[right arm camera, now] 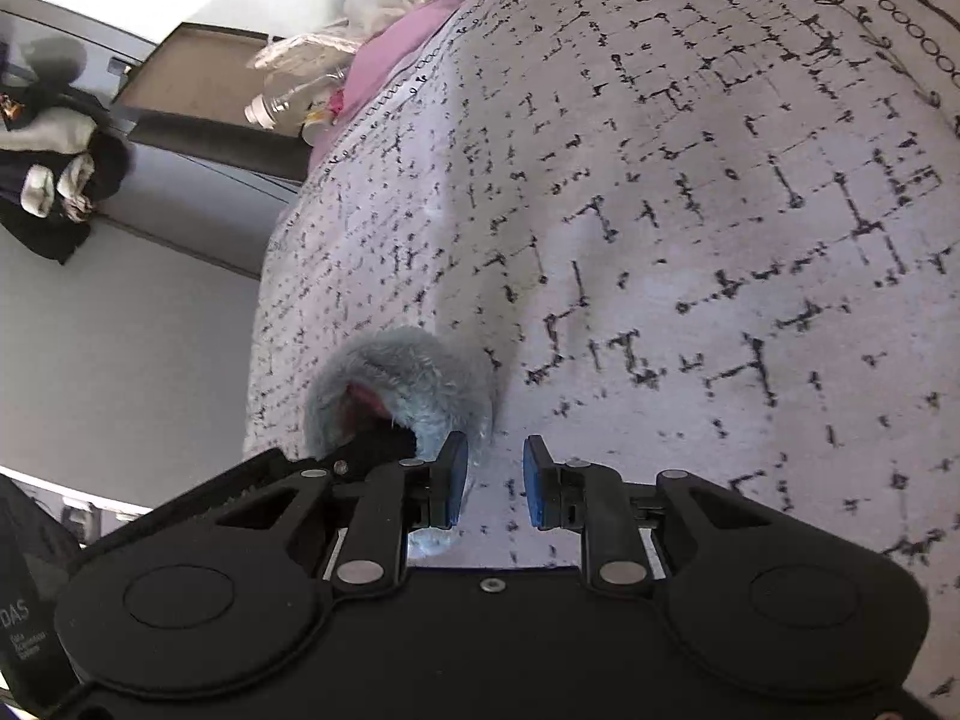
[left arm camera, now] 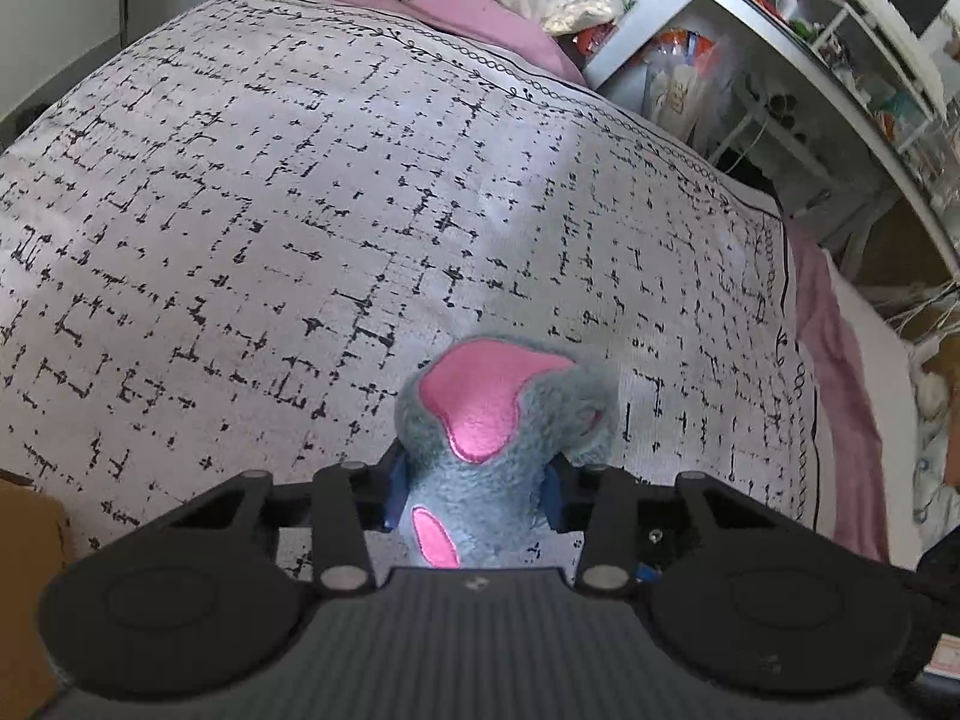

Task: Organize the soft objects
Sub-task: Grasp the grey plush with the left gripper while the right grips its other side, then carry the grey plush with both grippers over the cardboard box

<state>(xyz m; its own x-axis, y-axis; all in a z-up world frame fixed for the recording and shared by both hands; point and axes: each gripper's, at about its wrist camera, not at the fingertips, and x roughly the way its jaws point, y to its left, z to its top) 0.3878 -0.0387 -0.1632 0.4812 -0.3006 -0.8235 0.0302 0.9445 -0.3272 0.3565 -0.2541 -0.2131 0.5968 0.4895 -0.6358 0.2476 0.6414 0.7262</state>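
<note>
left hand-held gripper clenched on grey-pink plush toy over bedspread; right hand-held gripper near-closed, empty.

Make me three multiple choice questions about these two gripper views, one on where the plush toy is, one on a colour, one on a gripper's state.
1. The plush toy is:
A. between the left gripper fingers
B. on the shelf
C. on the floor

2. The toy's patches are:
A. yellow
B. pink
C. green

3. The right gripper holds:
A. a bottle
B. the bedspread
C. nothing

Answers: 1 A, its blue pads press the grey fur on both sides. 2 B, shiny pink on grey. 3 C, only a narrow bare gap between its pads.
</note>
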